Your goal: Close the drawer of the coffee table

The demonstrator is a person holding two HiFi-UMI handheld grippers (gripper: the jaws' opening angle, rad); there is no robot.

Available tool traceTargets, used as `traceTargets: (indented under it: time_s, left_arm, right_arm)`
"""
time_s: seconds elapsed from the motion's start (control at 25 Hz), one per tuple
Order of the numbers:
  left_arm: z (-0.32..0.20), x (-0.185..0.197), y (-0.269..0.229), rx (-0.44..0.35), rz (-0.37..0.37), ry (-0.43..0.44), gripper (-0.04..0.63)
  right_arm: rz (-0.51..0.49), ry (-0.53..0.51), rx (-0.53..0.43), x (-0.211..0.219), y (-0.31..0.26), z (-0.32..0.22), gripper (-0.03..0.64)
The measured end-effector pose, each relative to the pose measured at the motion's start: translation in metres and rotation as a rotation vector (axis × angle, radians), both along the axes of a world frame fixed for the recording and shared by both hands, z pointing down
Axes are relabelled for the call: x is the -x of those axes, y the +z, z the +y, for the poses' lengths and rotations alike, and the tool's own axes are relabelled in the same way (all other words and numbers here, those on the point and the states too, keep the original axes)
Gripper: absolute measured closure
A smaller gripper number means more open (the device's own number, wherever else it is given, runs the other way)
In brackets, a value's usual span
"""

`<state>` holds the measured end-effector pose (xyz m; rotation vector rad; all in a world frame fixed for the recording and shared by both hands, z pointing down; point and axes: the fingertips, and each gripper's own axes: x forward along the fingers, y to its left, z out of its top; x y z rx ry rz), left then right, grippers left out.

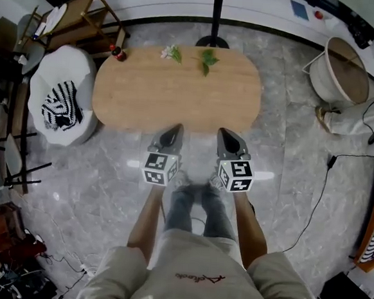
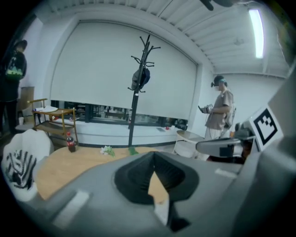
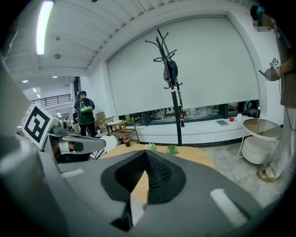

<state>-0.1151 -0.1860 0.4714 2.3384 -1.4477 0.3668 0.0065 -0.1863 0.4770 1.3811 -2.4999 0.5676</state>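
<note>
Holding: nothing is held; left gripper (image 1: 173, 133) and right gripper (image 1: 225, 136) fingers are pressed together.
Coffee table (image 1: 179, 90): seen at 12 o'clock of both grippers; drawer not discernible.
Gripper views only: bag (image 2: 140, 77) hung on coat rack (image 2: 134, 115).

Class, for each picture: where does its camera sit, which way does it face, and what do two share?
Head view: on the person's head, facing steeply down: coffee table, forearms, legs, left gripper, right gripper.
Left gripper view: on that gripper, facing across the table; its shut fingers show.
Right gripper view: likewise; fingers shut.
Both gripper views share the coat stand.
</note>
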Motion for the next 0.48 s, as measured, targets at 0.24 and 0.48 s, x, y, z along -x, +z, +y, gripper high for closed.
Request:
traceTargets:
  time_s: [0.24, 0.48]
  left_arm:
    - [0.02, -0.012, -0.079, -0.054, 0.006, -0.005, 0.592]
    - [0.039, -0.023, -0.144, -0.089, -0.022, 0.01, 0.592]
  right_arm:
    - [-0.003, 0.004, -0.094, -0.016, -0.089, 0.008, 0.612]
    - [0.006, 0.014, -0.146, -0.035, -0.16, 0.026, 0.612]
